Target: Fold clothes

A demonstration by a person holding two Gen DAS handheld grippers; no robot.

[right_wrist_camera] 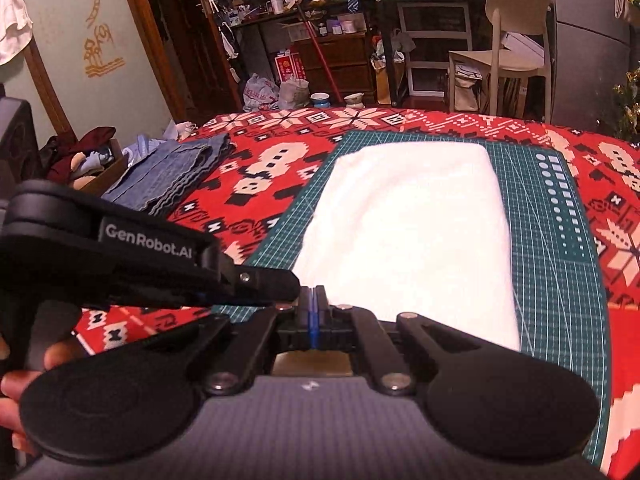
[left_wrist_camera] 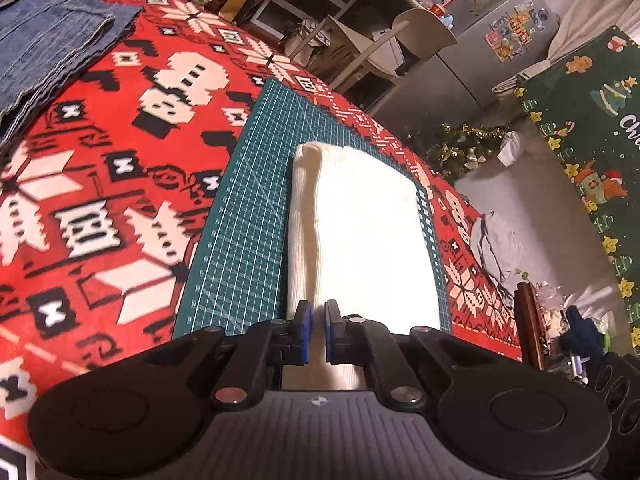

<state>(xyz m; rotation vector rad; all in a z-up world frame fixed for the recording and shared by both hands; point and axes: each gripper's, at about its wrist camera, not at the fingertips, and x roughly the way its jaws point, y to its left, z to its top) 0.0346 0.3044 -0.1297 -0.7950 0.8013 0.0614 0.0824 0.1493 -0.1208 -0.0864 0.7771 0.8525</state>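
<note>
- White folded garment [left_wrist_camera: 360, 236] lies flat on your green cutting mat [left_wrist_camera: 248, 216].
- Your left gripper [left_wrist_camera: 316, 332] tilts down at its near edge, fingers nearly together with white fabric in the narrow gap; whether they pinch it is unclear.
- Your right gripper [right_wrist_camera: 315, 308] angles down beside it, fingers fully together, empty.

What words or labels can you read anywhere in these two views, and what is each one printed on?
"GenRobot.AI": white lettering on the side of the left tool, seen in the right wrist view.
"Ch": start of a cut-off white word on the green Christmas rug.
Yellow characters painted on the wall: stylised, not readable.
Fridge stickers and the red box under the desk: too small and blurred.
Cutting mat: grid markings only, no legible numbers.
</note>
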